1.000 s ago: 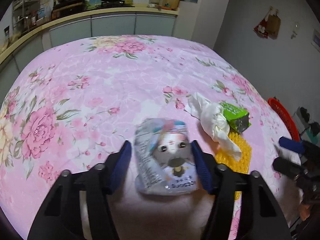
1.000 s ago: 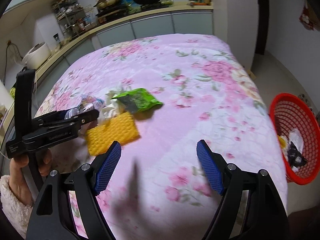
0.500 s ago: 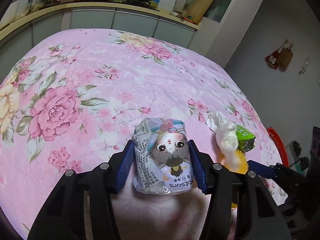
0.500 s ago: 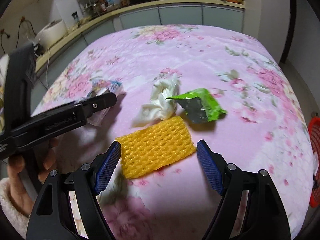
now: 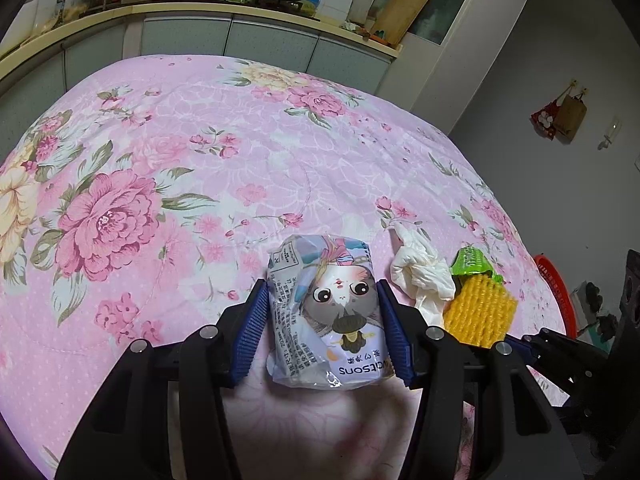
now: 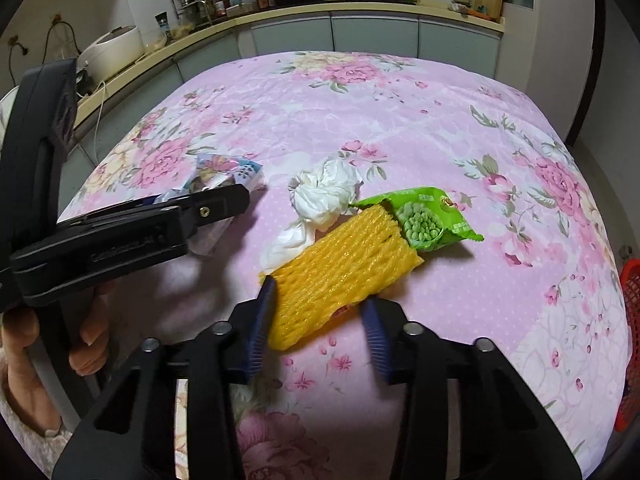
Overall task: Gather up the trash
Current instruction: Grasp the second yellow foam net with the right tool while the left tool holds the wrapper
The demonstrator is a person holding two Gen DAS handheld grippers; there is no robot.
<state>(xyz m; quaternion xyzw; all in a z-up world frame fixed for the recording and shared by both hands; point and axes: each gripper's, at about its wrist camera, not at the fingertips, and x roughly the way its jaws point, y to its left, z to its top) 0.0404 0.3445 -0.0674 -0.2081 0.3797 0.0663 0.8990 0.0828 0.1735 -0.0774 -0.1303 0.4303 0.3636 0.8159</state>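
Observation:
My left gripper is shut on a crumpled Watsons tissue packet with a cartoon face, low over the pink floral bedspread. My right gripper is partly closed around the near end of a yellow foam fruit net; its left pad touches the net and its right pad stands just clear. A white crumpled tissue and a green snack wrapper lie just beyond the net. The net, tissue and wrapper also show in the left wrist view.
A red trash basket stands off the bed's right side; it also shows in the left wrist view. A kitchen counter with pots runs behind the bed. The left gripper's body and hand sit left of the net.
My right gripper moved forward and down over the yellow net and narrowed around it. My left gripper closed tighter on the tissue packet and shifted slightly.

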